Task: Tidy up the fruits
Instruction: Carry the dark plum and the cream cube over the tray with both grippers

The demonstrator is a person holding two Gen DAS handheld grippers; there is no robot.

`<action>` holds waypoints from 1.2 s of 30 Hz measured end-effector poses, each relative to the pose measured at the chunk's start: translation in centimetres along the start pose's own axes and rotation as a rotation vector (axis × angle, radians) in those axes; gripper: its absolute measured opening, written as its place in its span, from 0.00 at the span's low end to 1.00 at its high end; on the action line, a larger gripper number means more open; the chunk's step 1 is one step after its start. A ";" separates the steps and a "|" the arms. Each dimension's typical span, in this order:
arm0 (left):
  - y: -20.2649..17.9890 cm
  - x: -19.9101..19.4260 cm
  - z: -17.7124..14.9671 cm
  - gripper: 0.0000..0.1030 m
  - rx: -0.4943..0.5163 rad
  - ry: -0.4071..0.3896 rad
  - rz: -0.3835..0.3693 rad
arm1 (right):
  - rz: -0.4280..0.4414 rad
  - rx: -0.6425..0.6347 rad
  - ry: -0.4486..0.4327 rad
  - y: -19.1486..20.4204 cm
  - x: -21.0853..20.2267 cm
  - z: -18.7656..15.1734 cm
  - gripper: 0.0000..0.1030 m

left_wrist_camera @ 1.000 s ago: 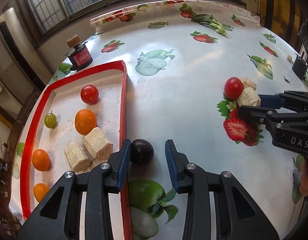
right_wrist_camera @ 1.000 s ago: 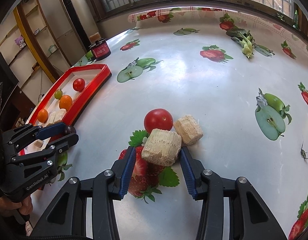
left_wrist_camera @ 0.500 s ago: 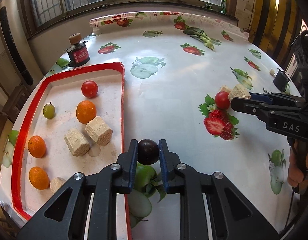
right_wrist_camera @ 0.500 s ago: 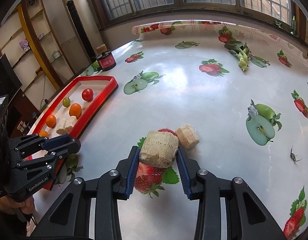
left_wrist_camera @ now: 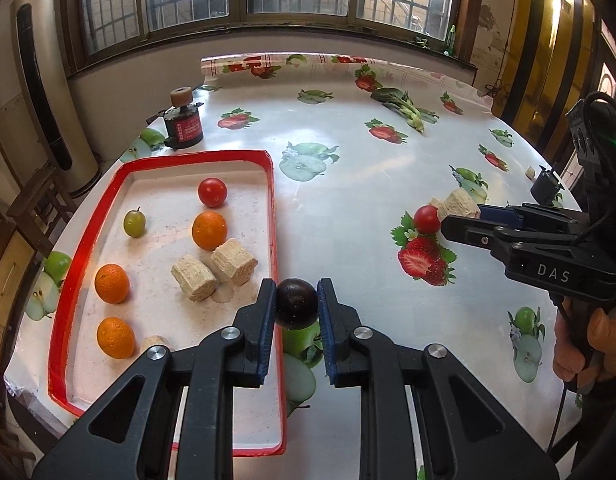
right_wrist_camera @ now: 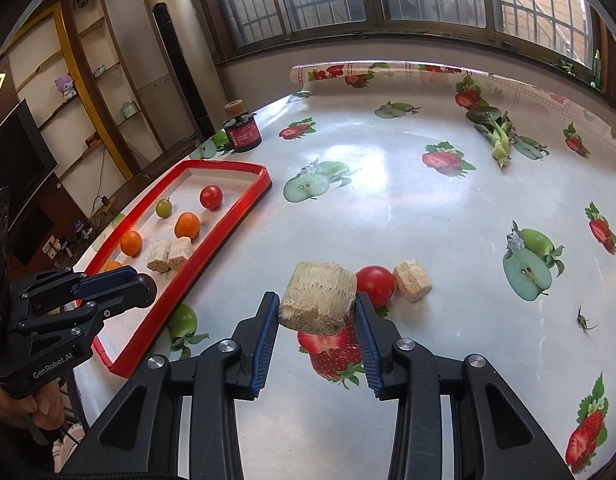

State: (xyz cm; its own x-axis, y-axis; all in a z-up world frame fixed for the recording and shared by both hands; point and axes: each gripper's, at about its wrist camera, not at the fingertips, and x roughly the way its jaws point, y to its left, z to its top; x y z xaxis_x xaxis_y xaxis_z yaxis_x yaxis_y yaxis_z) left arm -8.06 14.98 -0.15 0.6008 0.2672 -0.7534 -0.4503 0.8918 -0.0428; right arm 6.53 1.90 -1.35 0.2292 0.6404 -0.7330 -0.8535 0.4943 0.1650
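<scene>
My left gripper point(left_wrist_camera: 296, 302) is shut on a dark plum point(left_wrist_camera: 296, 307), held above the right rim of the red tray point(left_wrist_camera: 272, 216). The tray holds a tomato point(left_wrist_camera: 212, 191), a green grape point(left_wrist_camera: 134, 223), three oranges point(left_wrist_camera: 209, 230) and several beige cut chunks point(left_wrist_camera: 233, 261). My right gripper point(right_wrist_camera: 316, 306) is shut on a beige chunk point(right_wrist_camera: 317, 298), lifted off the table. Behind it on the cloth lie a red tomato point(right_wrist_camera: 375, 282) and another beige chunk point(right_wrist_camera: 412, 280). Each gripper shows in the other's view, the right gripper point(left_wrist_camera: 459, 216) and the left gripper point(right_wrist_camera: 120, 286).
A black and red jar point(left_wrist_camera: 182, 126) stands beyond the tray's far end. A green leafy vegetable point(right_wrist_camera: 495, 132) lies at the back right of the fruit-print tablecloth. A small dark object point(left_wrist_camera: 545, 188) sits near the right table edge. A hand point(left_wrist_camera: 587, 332) holds the right tool.
The left gripper closed on the plum and lifted it off the table. The right gripper closed on the beige chunk and raised it above the tomato.
</scene>
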 end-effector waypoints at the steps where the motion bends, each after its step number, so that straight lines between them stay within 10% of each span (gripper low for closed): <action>1: 0.3 -0.2 0.0 0.17 -0.004 -0.004 0.003 | 0.002 -0.006 -0.001 0.3 0.0 0.1 0.38; 36: 9.3 -2.3 -1.6 0.18 -0.166 -0.038 0.084 | 0.066 -0.143 0.050 8.5 3.9 2.8 0.37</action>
State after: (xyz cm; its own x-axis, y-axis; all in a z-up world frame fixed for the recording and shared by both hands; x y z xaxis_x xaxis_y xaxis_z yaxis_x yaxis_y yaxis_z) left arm -14.69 22.07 0.08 0.5795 0.3545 -0.7338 -0.6010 0.7940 -0.0911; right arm 1.48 10.25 -0.98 0.1499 0.6369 -0.7563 -0.9245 0.3615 0.1212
